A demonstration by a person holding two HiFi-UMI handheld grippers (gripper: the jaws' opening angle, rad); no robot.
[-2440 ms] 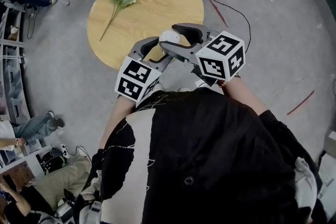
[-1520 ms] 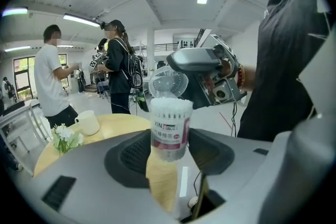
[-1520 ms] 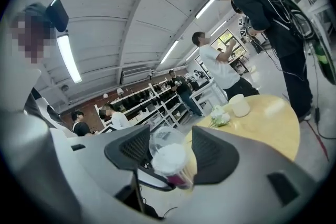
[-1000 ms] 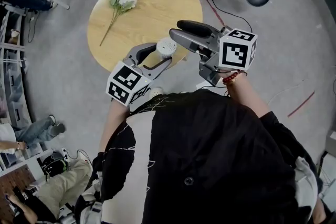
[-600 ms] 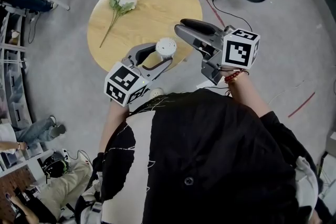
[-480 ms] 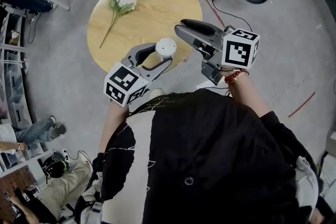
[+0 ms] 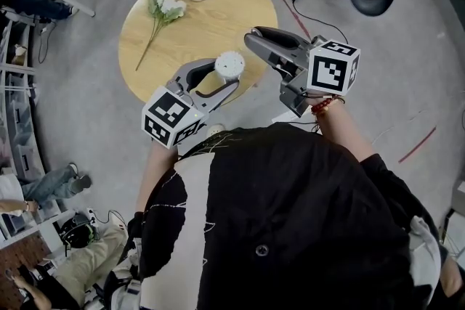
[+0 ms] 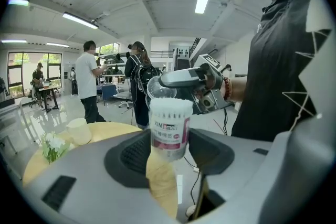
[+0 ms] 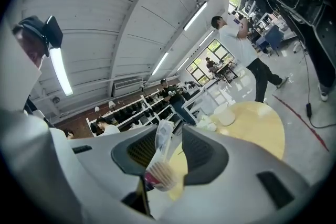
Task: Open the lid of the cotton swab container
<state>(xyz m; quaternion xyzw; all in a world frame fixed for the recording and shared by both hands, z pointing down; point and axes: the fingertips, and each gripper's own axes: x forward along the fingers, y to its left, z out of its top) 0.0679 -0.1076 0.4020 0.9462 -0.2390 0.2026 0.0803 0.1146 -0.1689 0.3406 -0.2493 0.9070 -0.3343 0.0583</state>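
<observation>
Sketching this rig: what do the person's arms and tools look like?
The left tool and right tool have grey shells, black ribbed pads, each carrying a white cube with black square markers. Black top, red bead bracelet on right wrist. The right tool's jaws have just been closing, a clear lid between them.

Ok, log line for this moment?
left tongs: gripping cotton swab container | right tongs: just closing on clear lid | lid: off

The jaws of the right gripper (image 9: 169, 147), just closing, seemingly pinch a clear lid (image 9: 163, 134).
</observation>
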